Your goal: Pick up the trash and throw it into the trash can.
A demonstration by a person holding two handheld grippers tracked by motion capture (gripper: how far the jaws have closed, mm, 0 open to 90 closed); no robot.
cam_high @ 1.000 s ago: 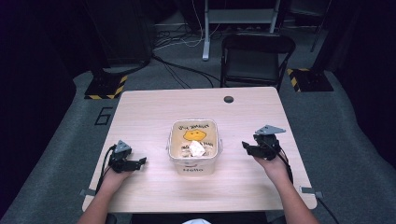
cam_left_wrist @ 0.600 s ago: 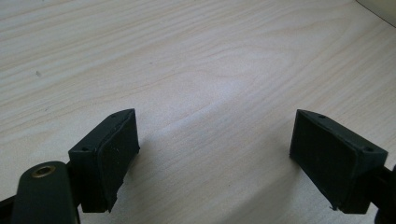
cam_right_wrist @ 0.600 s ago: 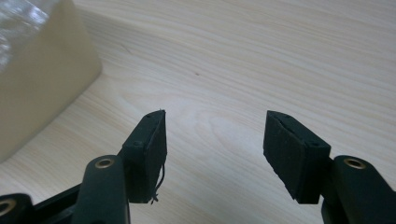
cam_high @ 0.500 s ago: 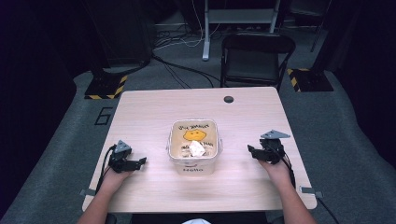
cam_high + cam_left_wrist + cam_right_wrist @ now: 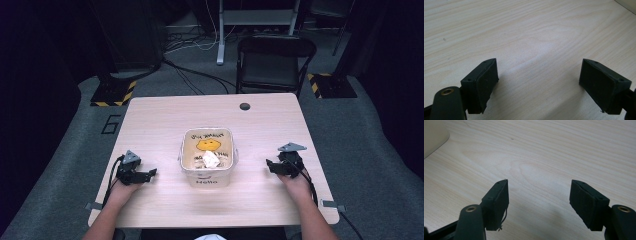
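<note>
Item one, your left gripper (image 5: 150,173): resting low on the table (image 5: 165,120) at its near left part, pointing right toward the tub; jaws spread wide with bare wood grain between them in the left gripper view (image 5: 539,82); holding nothing.

Item two, your right gripper (image 5: 270,165): low on the table's near right part, pointing left toward the tub; jaws likewise wide apart in the right gripper view (image 5: 539,202), nothing held; grey three-cornered plate on top.

Item three, the tub (image 5: 208,176): white, square, open-topped, standing upright at the table's near middle, between your two grippers and apart from both; the word "Hello" on its near wall; a yellow figure printed inside; a pale corner of it shows at the upper left of the right gripper view (image 5: 434,135).

Item four, a crumpled white scrap (image 5: 210,159): lying inside the tub, toward its near side.

Item five, a dark round hole (image 5: 244,106): near the table's far edge.

Item six, a black chair (image 5: 275,62): beyond the table.
</note>
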